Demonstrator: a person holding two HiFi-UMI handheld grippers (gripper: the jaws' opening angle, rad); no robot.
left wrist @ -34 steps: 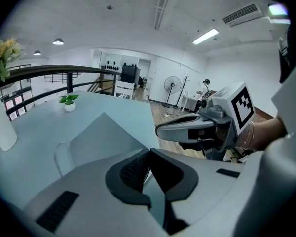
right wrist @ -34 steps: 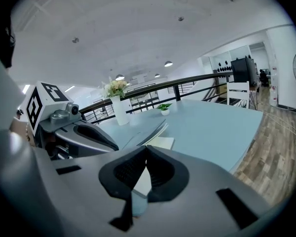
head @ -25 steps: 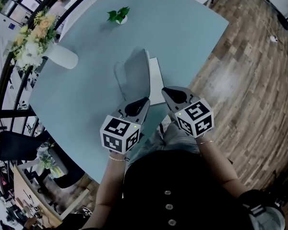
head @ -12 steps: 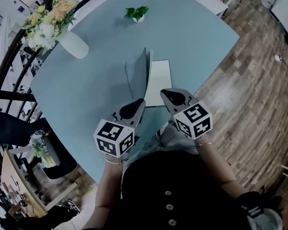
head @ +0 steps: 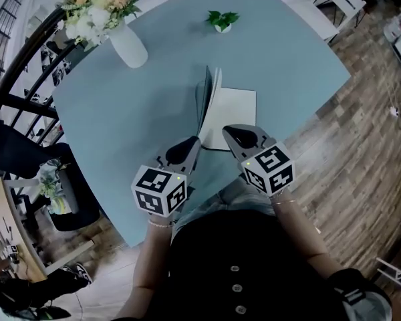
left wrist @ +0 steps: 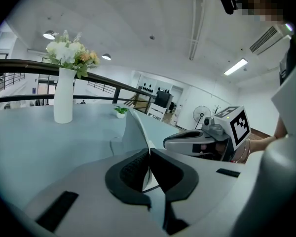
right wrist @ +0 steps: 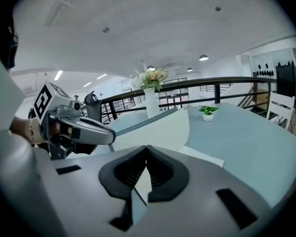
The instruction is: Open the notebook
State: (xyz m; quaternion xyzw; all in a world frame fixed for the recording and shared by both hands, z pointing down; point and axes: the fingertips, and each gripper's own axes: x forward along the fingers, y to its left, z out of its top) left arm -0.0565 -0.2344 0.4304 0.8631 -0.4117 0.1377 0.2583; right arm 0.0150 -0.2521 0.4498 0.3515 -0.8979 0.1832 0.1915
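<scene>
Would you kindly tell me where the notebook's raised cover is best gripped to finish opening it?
Grip the raised cover at its thin near corner, coming from the near side. The cover stands nearly upright, so that edge is free on both faces; the left hand-held gripper is shut on it there.

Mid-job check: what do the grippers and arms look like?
Both the left gripper and right gripper are grey shells with black ribbed fingers. Each carries a white cube of black square markers with a green light. Bare forearms, a thin bracelet on each wrist, black buttoned top.
</scene>
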